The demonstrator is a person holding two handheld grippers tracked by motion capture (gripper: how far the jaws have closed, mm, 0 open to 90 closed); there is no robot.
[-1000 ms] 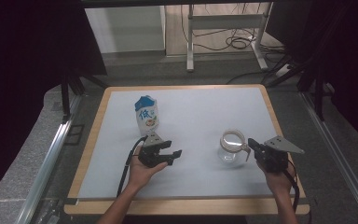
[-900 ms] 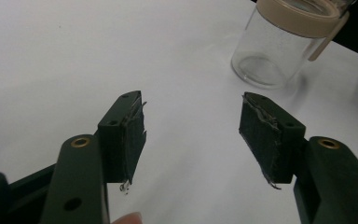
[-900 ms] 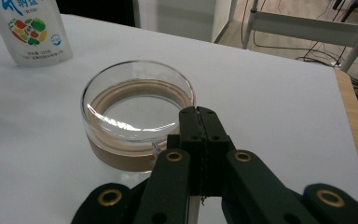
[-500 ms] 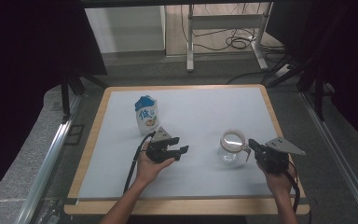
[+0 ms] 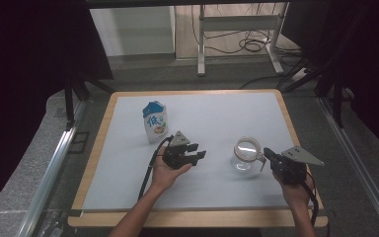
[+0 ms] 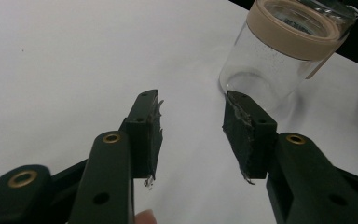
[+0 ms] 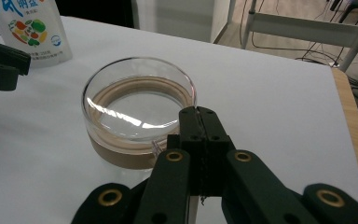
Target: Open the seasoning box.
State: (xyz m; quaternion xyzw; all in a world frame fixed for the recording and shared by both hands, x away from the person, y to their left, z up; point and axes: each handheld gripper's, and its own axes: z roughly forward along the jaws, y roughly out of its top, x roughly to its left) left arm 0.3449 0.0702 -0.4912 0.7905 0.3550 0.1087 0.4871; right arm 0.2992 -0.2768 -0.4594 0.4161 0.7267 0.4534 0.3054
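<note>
A white counter [image 5: 217, 123] with a wooden rim is seen from the high view, with a glass jar [image 5: 246, 154] near its right side and a carton [image 5: 155, 122] at the far left. The carton is white with a blue top and one large blue character; in the right gripper view fruit pictures and smaller print are seen on it, too cropped to be read. The jar's clear lid and tan band are shown close in that view, while its round clear wall is shown in the left gripper view. The left hand-held gripper [image 5: 190, 154] is held left of the jar, its jaws spread apart on nothing, their worn black pads [image 6: 150, 128] frayed at the edges. The right hand-held gripper [image 5: 269, 154] is held just beside the jar's right, its jaws pressed together and empty.
</note>
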